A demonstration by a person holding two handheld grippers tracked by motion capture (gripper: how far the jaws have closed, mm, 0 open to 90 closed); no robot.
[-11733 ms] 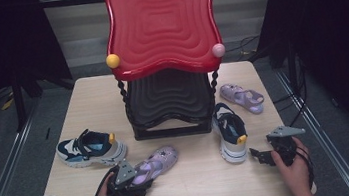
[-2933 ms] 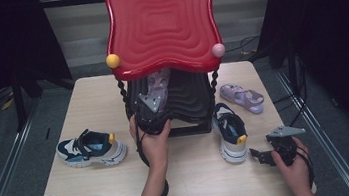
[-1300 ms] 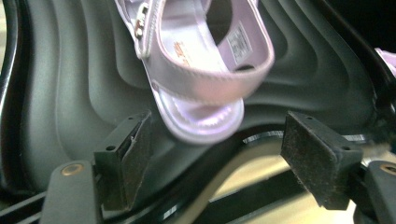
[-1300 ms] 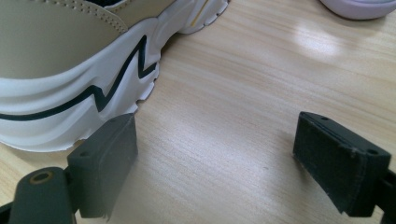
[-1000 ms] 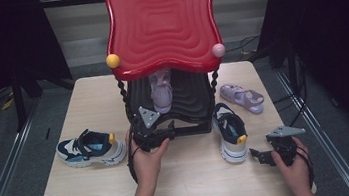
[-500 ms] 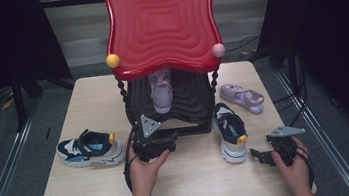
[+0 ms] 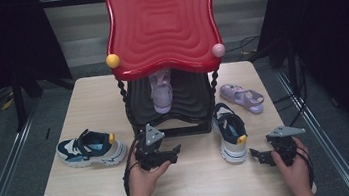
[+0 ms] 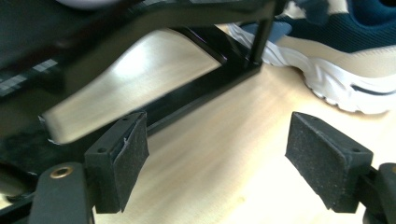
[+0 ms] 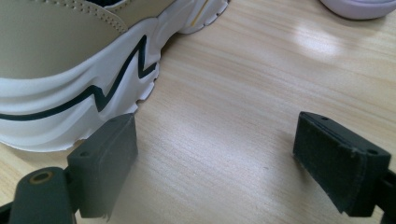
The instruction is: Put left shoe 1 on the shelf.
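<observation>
A lilac sandal (image 7: 161, 92) lies on the black lower shelf of the red-topped rack (image 7: 161, 26). My left gripper (image 7: 175, 151) hovers open just in front of the rack's base, nothing between its pads (image 8: 122, 158). The rack's black frame (image 8: 210, 84) and a navy sneaker (image 8: 345, 51) lie ahead of it. That navy, beige and white sneaker (image 7: 230, 130) stands right of the rack. My right gripper (image 7: 256, 154) rests open near the table's front right, its pads (image 9: 343, 158) empty, the sneaker's white sole (image 9: 70, 102) to its left.
A second lilac sandal (image 7: 242, 97) lies behind the sneaker at the right. Another navy and white sneaker (image 7: 90, 148) sits at the left of the wooden table (image 7: 208, 184). Black curtains and metal rails flank the table.
My left gripper has drawn back from the rack's shelf and sunk toward the table, empty; the lilac sandal stays on the shelf. The right gripper has kept still.
</observation>
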